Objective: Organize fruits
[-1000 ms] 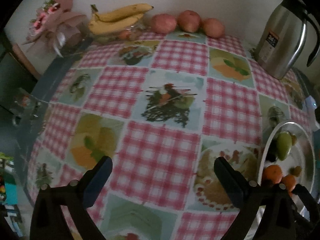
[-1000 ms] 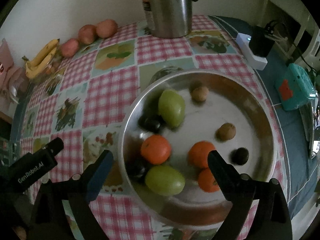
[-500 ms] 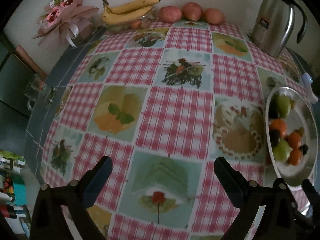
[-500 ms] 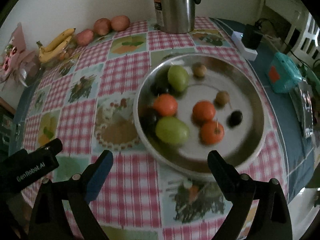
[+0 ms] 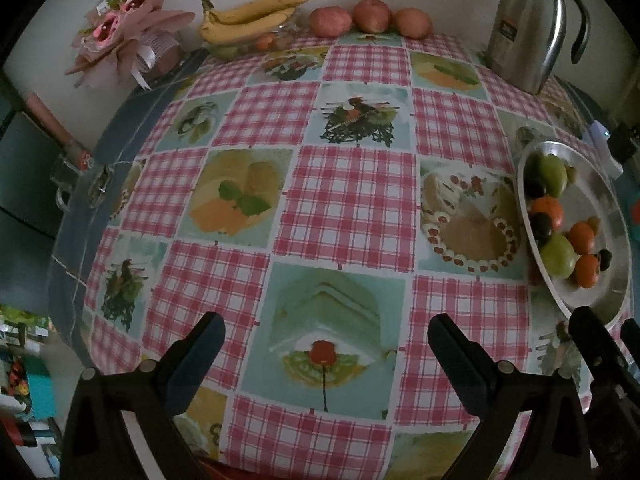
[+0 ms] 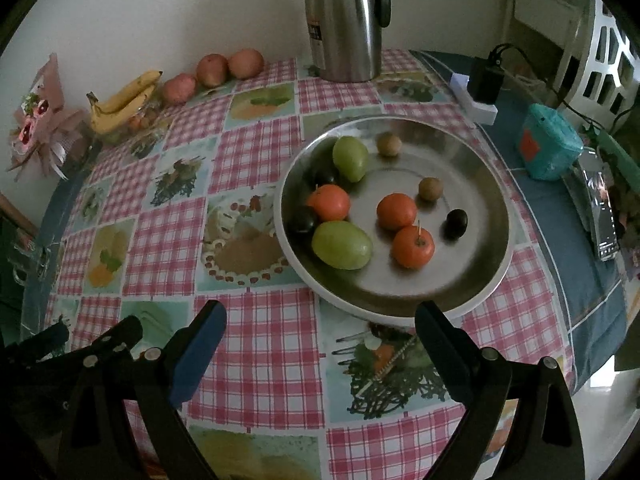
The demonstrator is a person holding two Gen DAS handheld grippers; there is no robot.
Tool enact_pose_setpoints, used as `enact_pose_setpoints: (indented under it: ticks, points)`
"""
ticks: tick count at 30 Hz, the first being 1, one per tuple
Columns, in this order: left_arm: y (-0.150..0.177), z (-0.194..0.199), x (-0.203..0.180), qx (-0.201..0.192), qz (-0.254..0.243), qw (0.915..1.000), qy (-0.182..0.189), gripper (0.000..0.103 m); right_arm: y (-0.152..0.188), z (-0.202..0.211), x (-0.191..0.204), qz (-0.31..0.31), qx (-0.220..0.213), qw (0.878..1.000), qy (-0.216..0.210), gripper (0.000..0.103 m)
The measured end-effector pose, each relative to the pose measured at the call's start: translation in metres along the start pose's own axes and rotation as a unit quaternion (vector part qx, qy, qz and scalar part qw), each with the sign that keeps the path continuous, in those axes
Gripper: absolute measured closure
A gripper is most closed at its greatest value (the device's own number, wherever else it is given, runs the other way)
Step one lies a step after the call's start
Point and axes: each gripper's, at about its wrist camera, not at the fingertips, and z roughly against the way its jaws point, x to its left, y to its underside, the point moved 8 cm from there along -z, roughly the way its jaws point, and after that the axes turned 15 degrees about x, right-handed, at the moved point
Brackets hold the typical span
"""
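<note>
A round metal plate [image 6: 472,280] sits on the checked tablecloth and holds green fruits [image 6: 341,244], orange fruits [image 6: 396,211], small brown fruits [image 6: 430,188] and dark fruits [image 6: 456,223]. The plate also shows at the right edge of the left wrist view [image 5: 616,216]. Bananas [image 5: 252,16] and three reddish apples [image 5: 370,14] lie along the far wall. My right gripper [image 6: 320,344] is open and empty, above the table in front of the plate. My left gripper [image 5: 326,354] is open and empty over the near part of the table, left of the plate.
A steel thermos jug [image 6: 344,20] stands at the back by the wall. A pink wrapped bouquet [image 5: 124,48] lies at the back left. A teal box [image 6: 550,148], a charger [image 6: 482,88] and a phone [image 6: 602,216] lie right of the plate.
Both grippers have pulled back and up from the table; the plate and the far fruits look smaller and further away. Both grippers stay open and empty.
</note>
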Motion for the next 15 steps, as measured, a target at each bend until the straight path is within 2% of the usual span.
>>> enact_pose_setpoints:
  ticks: [15]
  points:
    - [-0.0044,0.0041,0.0060,-0.007,0.014,0.9999,0.007,0.000,-0.0003,0.0007,0.0048,0.005,0.000,1.000,0.002,0.008]
